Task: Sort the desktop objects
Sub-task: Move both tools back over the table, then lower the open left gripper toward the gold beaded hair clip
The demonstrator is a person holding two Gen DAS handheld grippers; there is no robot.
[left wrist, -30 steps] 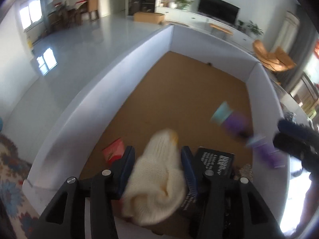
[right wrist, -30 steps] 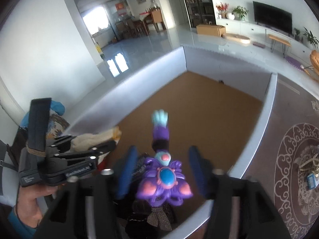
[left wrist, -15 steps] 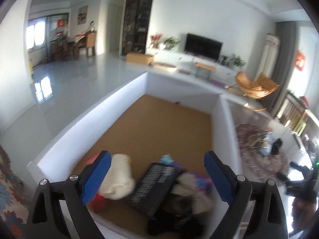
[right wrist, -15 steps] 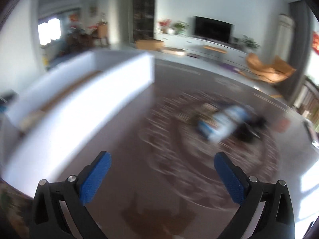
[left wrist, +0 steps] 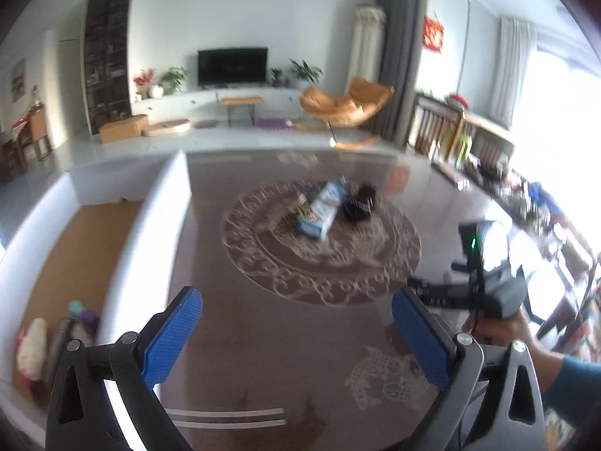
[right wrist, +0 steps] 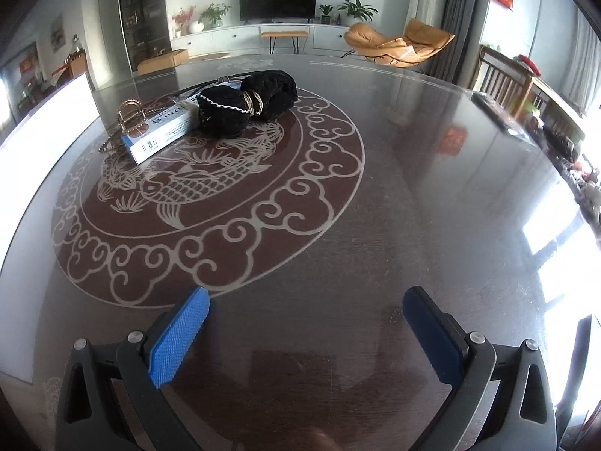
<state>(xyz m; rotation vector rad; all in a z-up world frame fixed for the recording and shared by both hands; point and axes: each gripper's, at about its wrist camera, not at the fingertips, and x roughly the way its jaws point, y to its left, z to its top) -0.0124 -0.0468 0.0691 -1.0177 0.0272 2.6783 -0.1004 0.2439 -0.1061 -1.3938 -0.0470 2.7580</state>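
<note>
Three things left on the surface (right wrist: 413,188), by the look of it: box (right wrist: 161,127), pouch (right wrist: 248,101), clip (right wrist: 129,112), bunched and touching, at eleven o'clock from the right tongs (right wrist: 307,295). Found those tongs wide and empty, low over bare surface, well short of the three. Caught the left tongs (left wrist: 296,297) opening, nothing between them, with the three at twelve o'clock and the bin (left wrist: 146,233) at nine, a toy (left wrist: 32,345) and other bits lying in its near corner.

Judged the step in hand to be the reach for the next pick. Probably best done one thing per hand, approaching from different sides to avoid a clash. Likely wise to start with the pouch, since it seemed to lean on the box's far end: straddle it at the tied waist, close only once well down around it. Better to take the box across its short width, not its length. Reckoned the clip the risk: thin, perched on the box's near end, apt to slide off if the box got lifted first.
</note>
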